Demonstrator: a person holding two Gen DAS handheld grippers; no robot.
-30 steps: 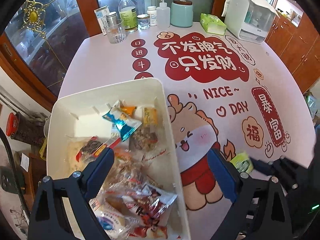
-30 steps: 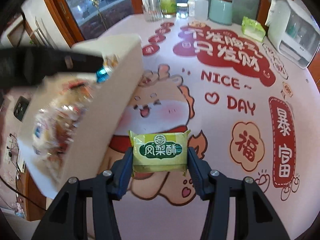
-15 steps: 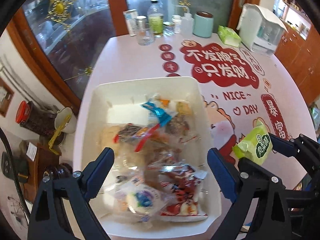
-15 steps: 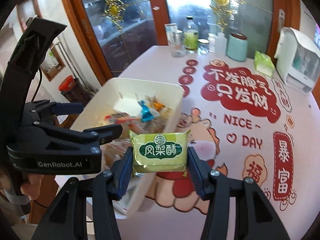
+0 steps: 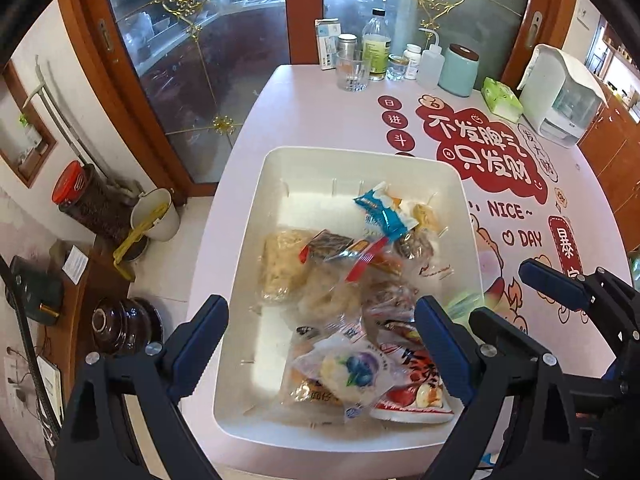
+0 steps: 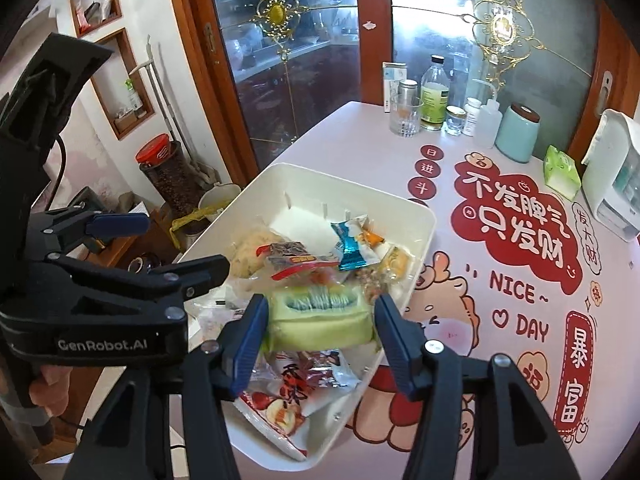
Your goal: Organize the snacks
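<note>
Green snack packet point(image 6: 320, 318) blurred, between the pads of the right gripper point(image 6: 322, 330), over the near half of the white bin point(image 6: 420, 240). Jaws opening; left edge of the packet at or near the left pad, a sliver of gap at the right pad, so no firm press on it now. In the left wrist view only a pale green smear of the same packet point(image 5: 460, 303), just behind the left gripper's right finger.

White bin on the pink printed tablecloth point(image 5: 312, 96), close to the table's left edge. Contents heaped toward its right and near side: blue-and-white wrapper point(image 5: 382, 212) on top at the far end, pale noodle-like block point(image 5: 280, 264) on the left, clear bag with a blueberry print point(image 5: 352, 372) nearest, red packet with white characters point(image 5: 416, 384) beside it (labels otherwise too small to read). Far-left corner of the bin floor bare.

Left gripper point(image 5: 320, 344) above the bin's near end, jaws spread wide, nothing between the pads. In the right wrist view, a hand point(image 6: 48, 388) on its black handle at lower left.

At the table's far edge: drinking glass point(image 5: 352, 74), clear bottle point(image 5: 376, 52), teal canister point(image 5: 458, 70), green tissue pack point(image 5: 502, 98), white appliance point(image 5: 560, 96).
</note>
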